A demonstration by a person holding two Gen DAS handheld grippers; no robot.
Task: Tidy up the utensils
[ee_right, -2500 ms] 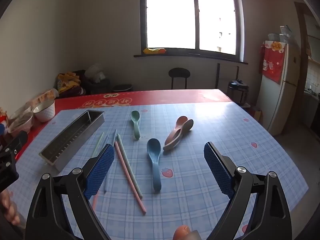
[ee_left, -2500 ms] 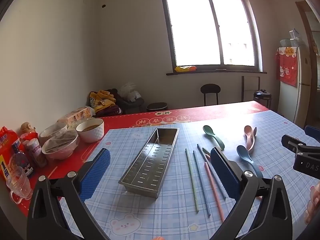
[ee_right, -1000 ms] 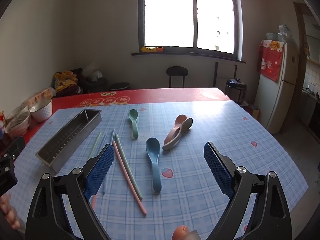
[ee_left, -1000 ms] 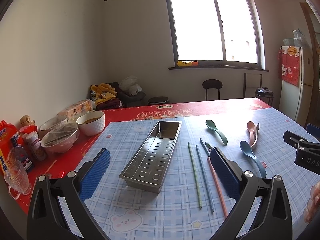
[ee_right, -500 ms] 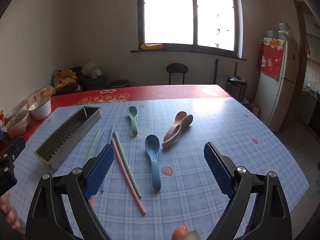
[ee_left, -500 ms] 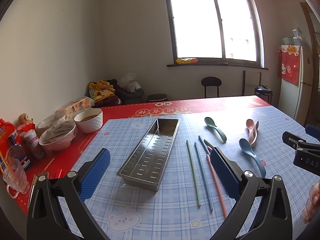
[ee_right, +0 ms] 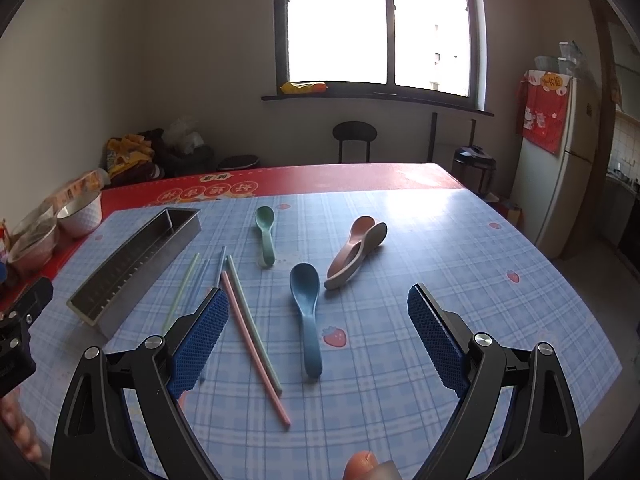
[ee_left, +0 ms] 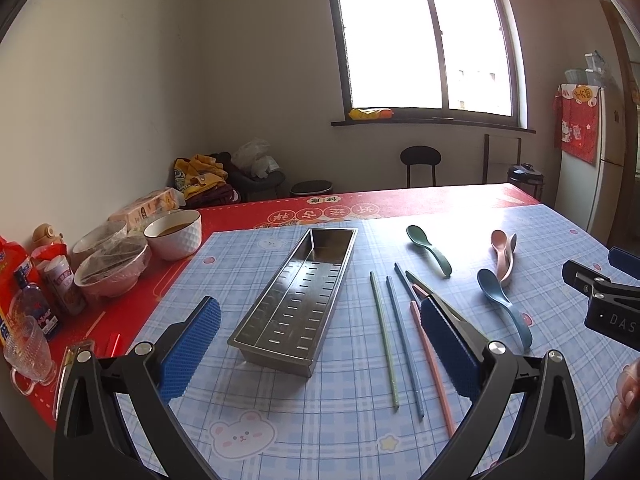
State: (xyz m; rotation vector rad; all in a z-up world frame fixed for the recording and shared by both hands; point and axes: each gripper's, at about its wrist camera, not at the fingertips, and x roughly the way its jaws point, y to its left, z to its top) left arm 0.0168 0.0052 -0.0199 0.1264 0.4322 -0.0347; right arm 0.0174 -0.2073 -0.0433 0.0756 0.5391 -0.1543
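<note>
A kitchen-dining room with a bright window; the table [ee_right: 460, 264] carries a blue checked cloth over a red one.

The perforated steel utensil tray [ee_left: 298, 296] lies diagonally left of centre, empty. Just right of it lie the chopsticks: a green chopstick [ee_left: 383, 334], a blue chopstick [ee_left: 404, 342] and a pink chopstick [ee_right: 256, 346], roughly parallel; a further dark pair crosses near their far ends and is partly hidden behind the left gripper's right pad. Beyond them lies a green spoon [ee_right: 266, 236]; a blue spoon [ee_right: 307, 312] lies nearer, and a pink spoon [ee_right: 352, 246] nests against a grey spoon [ee_right: 370, 246], touching.

The left gripper [ee_left: 320, 344] hovers above the near end of the tray, jaws spread wide, holding nothing. The right gripper [ee_right: 318, 336] hovers over the blue spoon's handle, likewise spread and empty.

Open cloth lies clear to the right and near edges. The left edge is crowded: a white bowl [ee_left: 173, 234], covered bowls [ee_left: 112, 268], a glass mug [ee_left: 26, 346] and bottles, the latter cut off by the frame. Fingers show at the picture edges; the hands themselves are out of view.
</note>
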